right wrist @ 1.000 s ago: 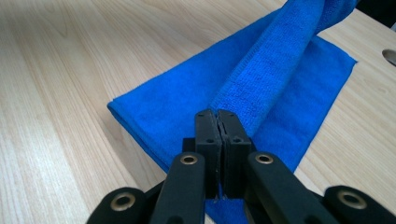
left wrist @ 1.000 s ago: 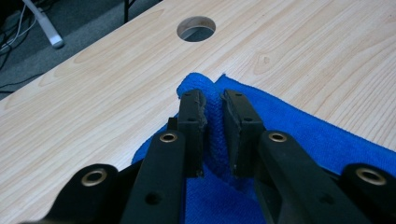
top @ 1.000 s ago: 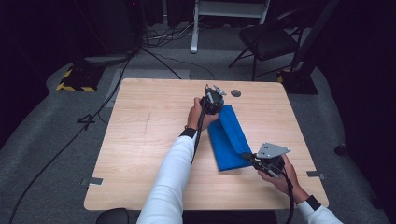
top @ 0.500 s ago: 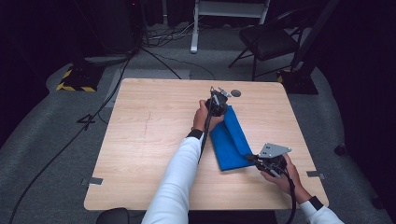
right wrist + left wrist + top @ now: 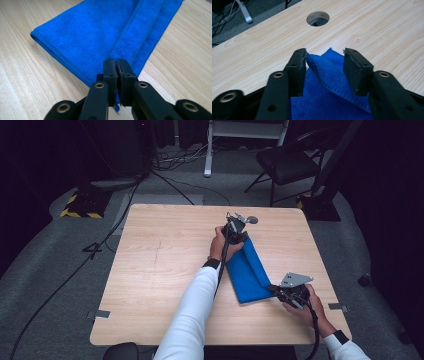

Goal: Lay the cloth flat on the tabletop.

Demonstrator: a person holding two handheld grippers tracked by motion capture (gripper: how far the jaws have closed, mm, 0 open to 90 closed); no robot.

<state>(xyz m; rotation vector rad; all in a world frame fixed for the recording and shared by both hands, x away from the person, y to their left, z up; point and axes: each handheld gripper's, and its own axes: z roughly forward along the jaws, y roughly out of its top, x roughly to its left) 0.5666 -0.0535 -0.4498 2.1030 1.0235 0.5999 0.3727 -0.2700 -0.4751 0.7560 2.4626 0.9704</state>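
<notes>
A blue cloth (image 5: pixel 247 270) lies folded lengthwise on the wooden table (image 5: pixel 165 260), right of centre. My left gripper (image 5: pixel 239 232) sits at its far end. In the left gripper view its jaws (image 5: pixel 325 53) have just been opening and stand apart, and a raised fold of the cloth (image 5: pixel 329 72) hangs loose between them, brushing one pad. My right gripper (image 5: pixel 274 289) is at the cloth's near right corner. In the right gripper view it (image 5: pixel 116 61) is shut on the hem of the cloth (image 5: pixel 100 27), a scrap of blue showing between the pads.
A round cable hole (image 5: pixel 252 220) (image 5: pixel 317 18) pierces the table just beyond the left gripper. Bare wood spreads over the table's left half. On the floor behind stand a chair (image 5: pixel 285 162), a white stand, cables and a yellow-black striped block (image 5: pixel 75 205).
The left gripper carried the cloth's far end a little to the right, narrowing the cloth, then its jaws opened. The right gripper stayed shut on the near corner, hardly moving.
</notes>
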